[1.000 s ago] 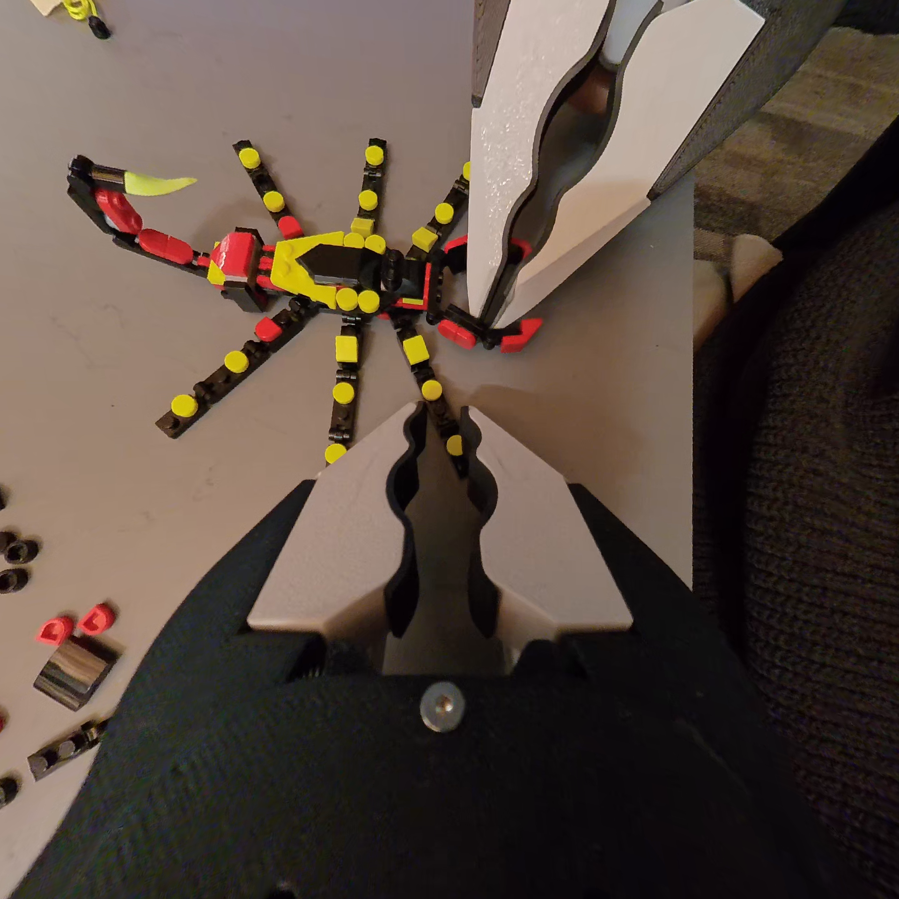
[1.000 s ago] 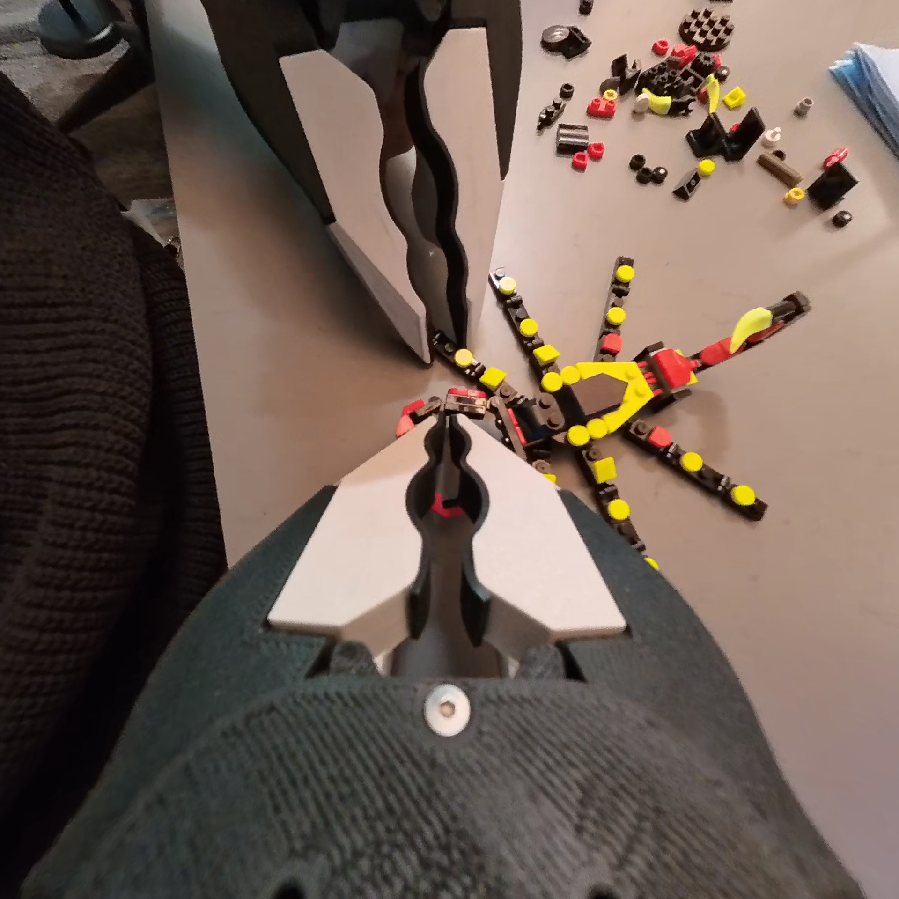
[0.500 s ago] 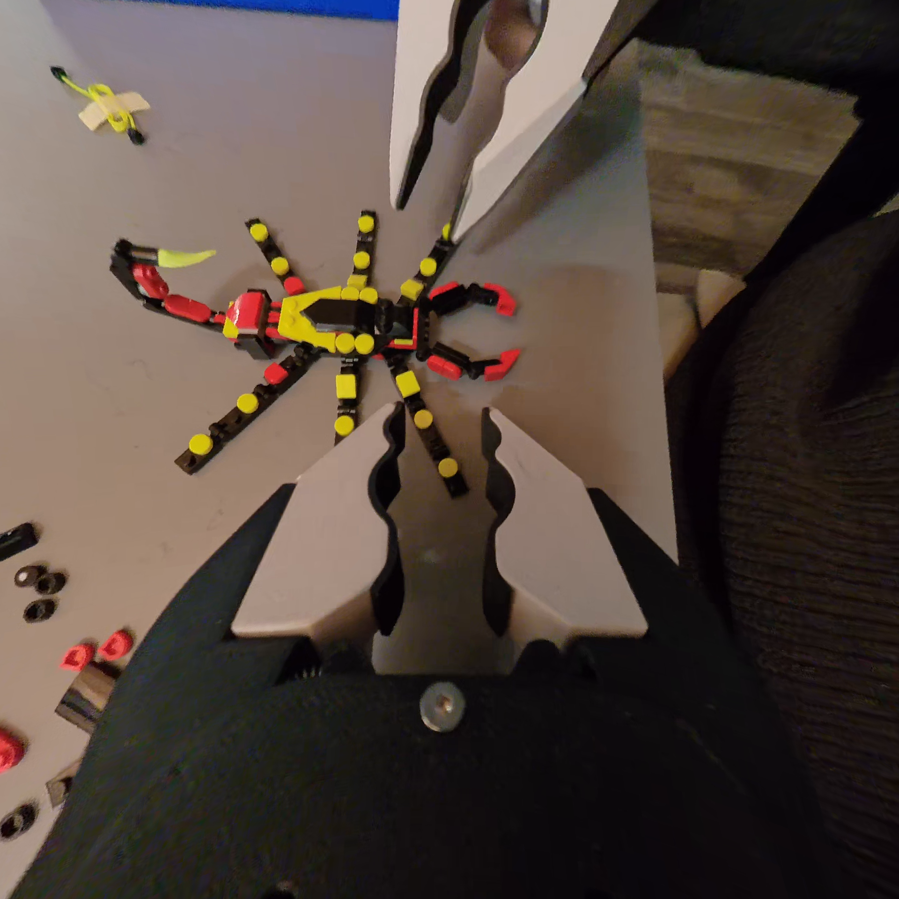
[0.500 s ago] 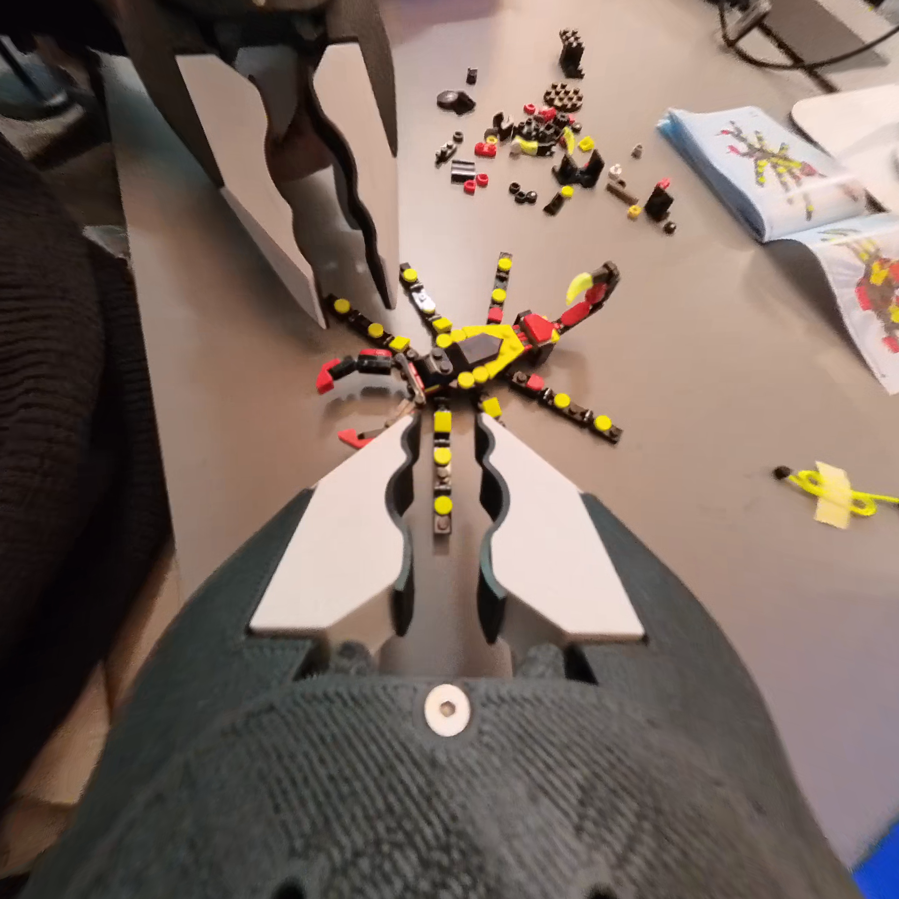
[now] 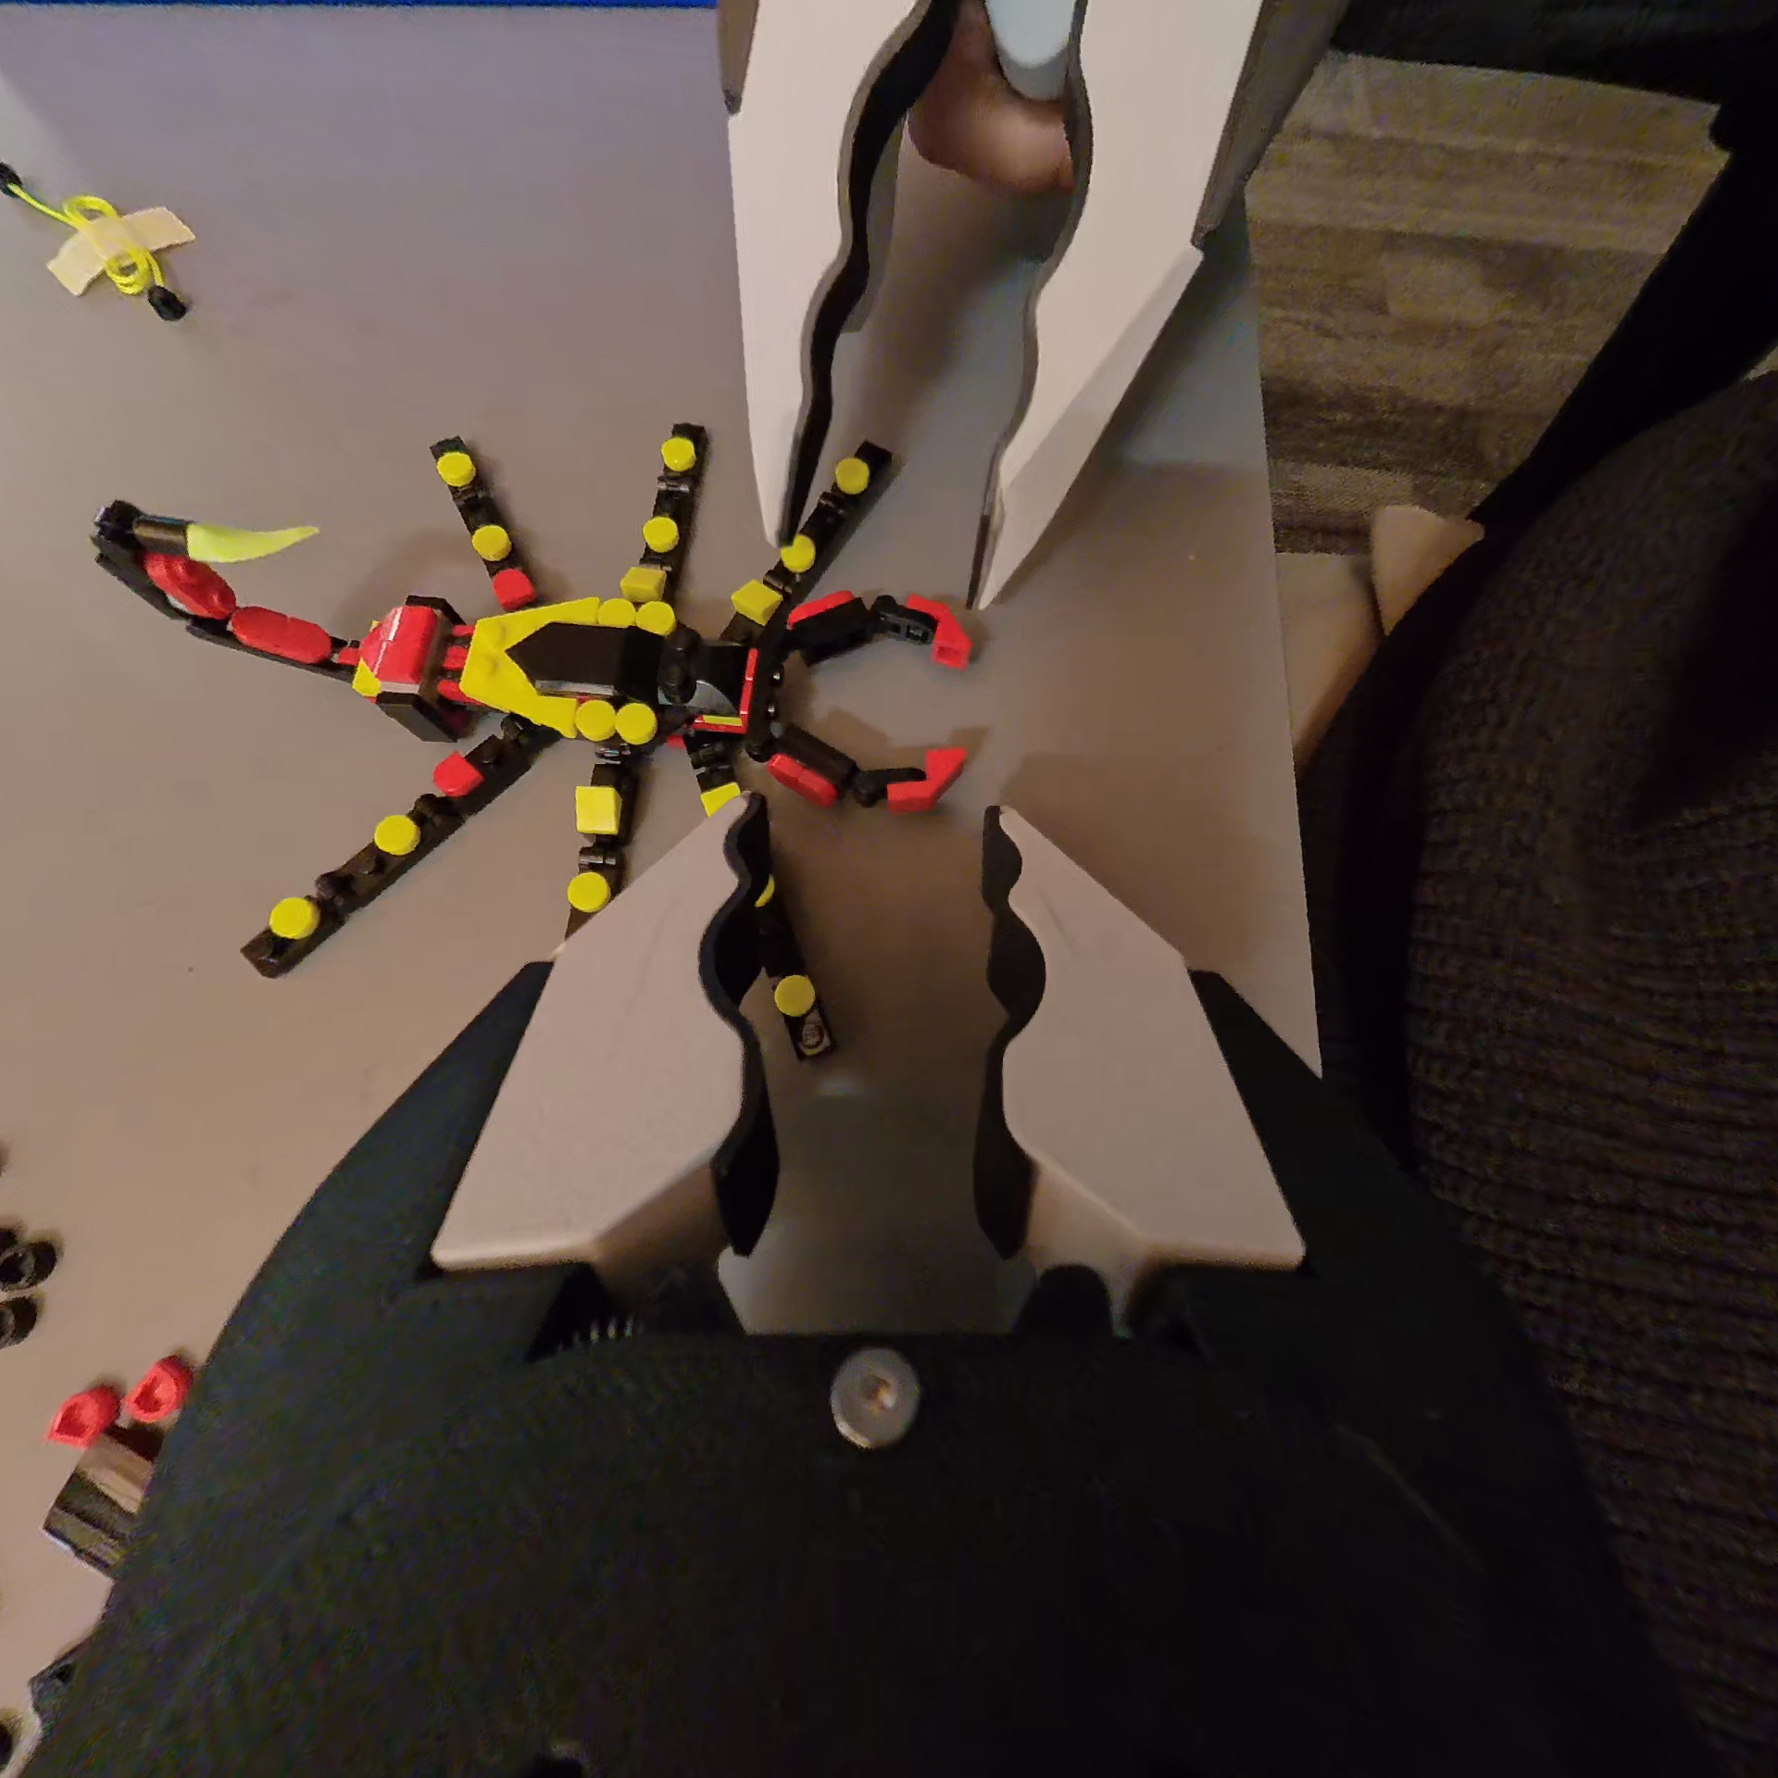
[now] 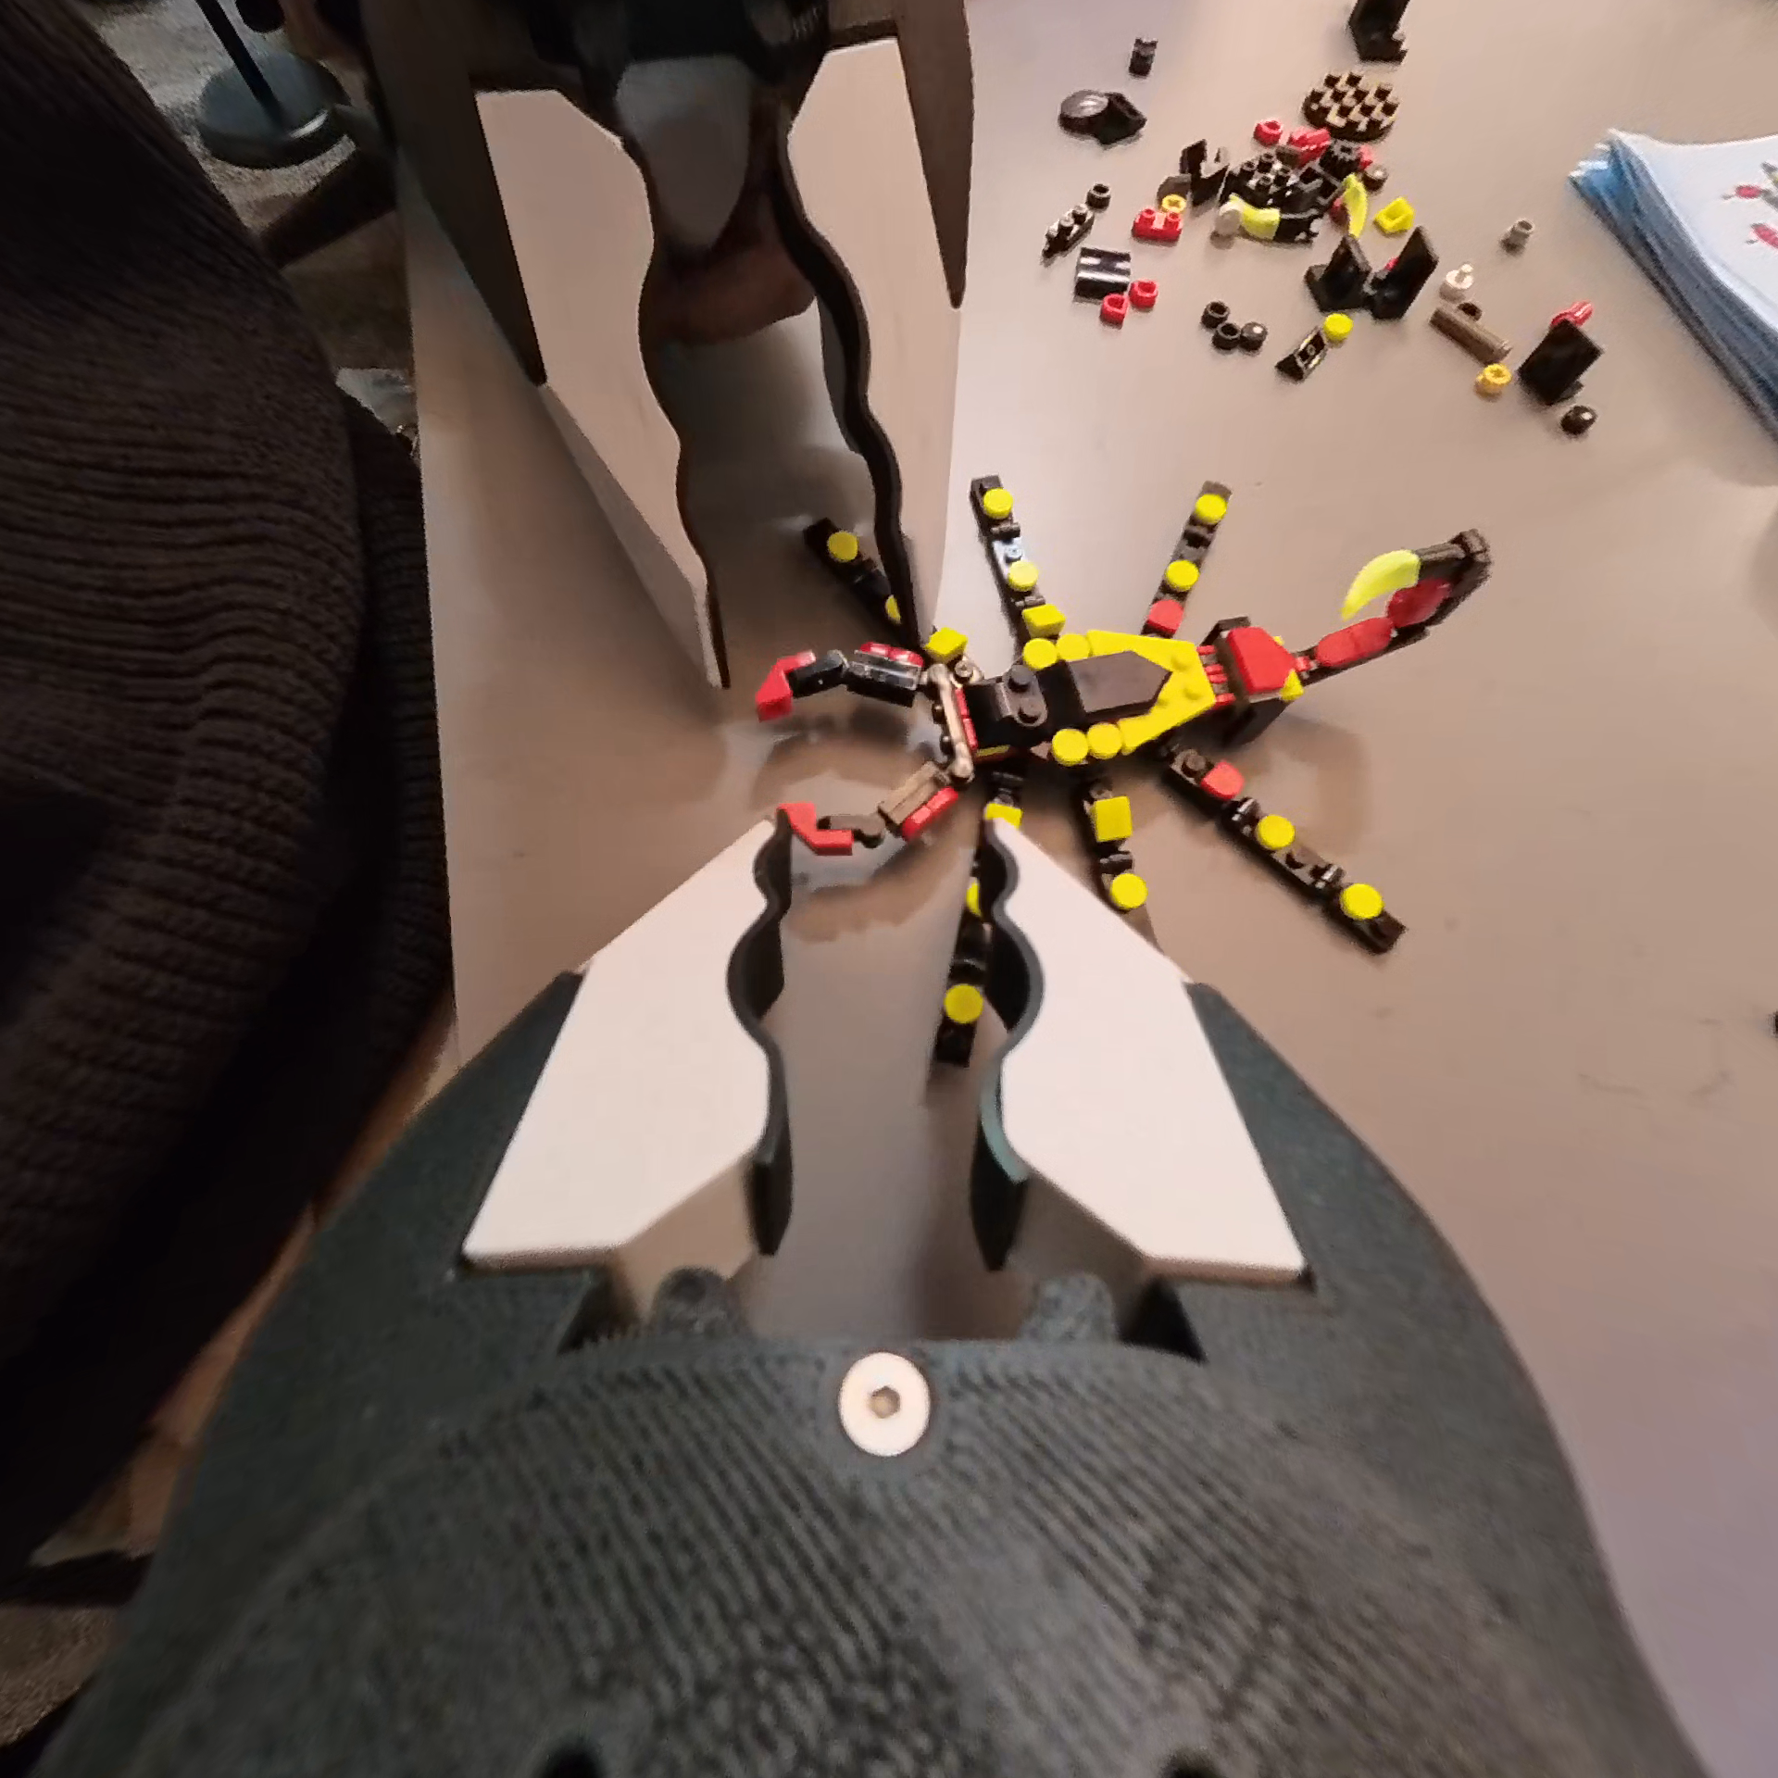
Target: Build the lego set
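A brick scorpion (image 5: 577,664) in black, yellow and red lies flat on the grey table (image 5: 385,289), with both red pincers (image 5: 924,774) pointing at the table's near edge. My left gripper (image 5: 871,813) is open and empty just short of the lower pincer, and one black leg (image 5: 794,991) runs under its left finger. My right gripper (image 6: 883,832) is open and empty on the scorpion's (image 6: 1106,688) other side. Its left fingertip is beside a red pincer (image 6: 813,832), and a leg (image 6: 962,1001) lies by its right finger. Each gripper shows opposite in the other's view, open (image 5: 880,568) (image 6: 818,654).
Loose bricks (image 6: 1280,212) are scattered at the back, next to a paper booklet (image 6: 1703,250). A yellow cord under tape (image 5: 115,245) and a few loose pieces (image 5: 106,1414) lie to the side. The table edge (image 5: 1289,866) runs close by, and a person's dark knitted garment (image 5: 1587,962) lies beyond it.
My right gripper was shut on the scorpion's pincer a second ago; it let go, opened and drew back. My left gripper, narrow about a leg's end, has opened wide too.
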The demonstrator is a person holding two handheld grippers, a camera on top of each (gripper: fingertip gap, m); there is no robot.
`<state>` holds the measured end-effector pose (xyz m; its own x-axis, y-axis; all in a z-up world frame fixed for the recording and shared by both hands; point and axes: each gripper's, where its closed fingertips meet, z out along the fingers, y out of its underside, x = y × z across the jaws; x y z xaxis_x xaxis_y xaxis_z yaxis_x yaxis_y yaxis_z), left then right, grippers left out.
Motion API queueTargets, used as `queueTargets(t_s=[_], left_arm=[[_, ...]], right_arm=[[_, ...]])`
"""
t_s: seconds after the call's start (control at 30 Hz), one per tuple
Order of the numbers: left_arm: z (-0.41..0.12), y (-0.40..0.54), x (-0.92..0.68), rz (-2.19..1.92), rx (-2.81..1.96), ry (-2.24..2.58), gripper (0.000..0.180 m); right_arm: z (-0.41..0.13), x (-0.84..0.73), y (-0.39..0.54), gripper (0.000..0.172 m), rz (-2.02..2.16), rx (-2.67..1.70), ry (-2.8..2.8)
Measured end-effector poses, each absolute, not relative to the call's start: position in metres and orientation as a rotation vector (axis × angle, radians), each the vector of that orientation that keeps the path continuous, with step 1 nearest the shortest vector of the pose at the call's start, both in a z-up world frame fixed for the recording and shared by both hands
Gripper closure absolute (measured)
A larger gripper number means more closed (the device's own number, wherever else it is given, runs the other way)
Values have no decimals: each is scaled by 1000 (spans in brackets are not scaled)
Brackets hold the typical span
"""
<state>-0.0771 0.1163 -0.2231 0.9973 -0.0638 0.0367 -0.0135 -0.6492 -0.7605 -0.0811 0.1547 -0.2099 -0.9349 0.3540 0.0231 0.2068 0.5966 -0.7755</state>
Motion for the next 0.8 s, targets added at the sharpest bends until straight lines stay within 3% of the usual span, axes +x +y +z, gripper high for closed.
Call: queueTargets(t_s=[0.8], left_arm=[[-224,122,-82,-56,-2281,31,141]], right_arm=[[-220,-79,146,140,1170,-421,-2666]])
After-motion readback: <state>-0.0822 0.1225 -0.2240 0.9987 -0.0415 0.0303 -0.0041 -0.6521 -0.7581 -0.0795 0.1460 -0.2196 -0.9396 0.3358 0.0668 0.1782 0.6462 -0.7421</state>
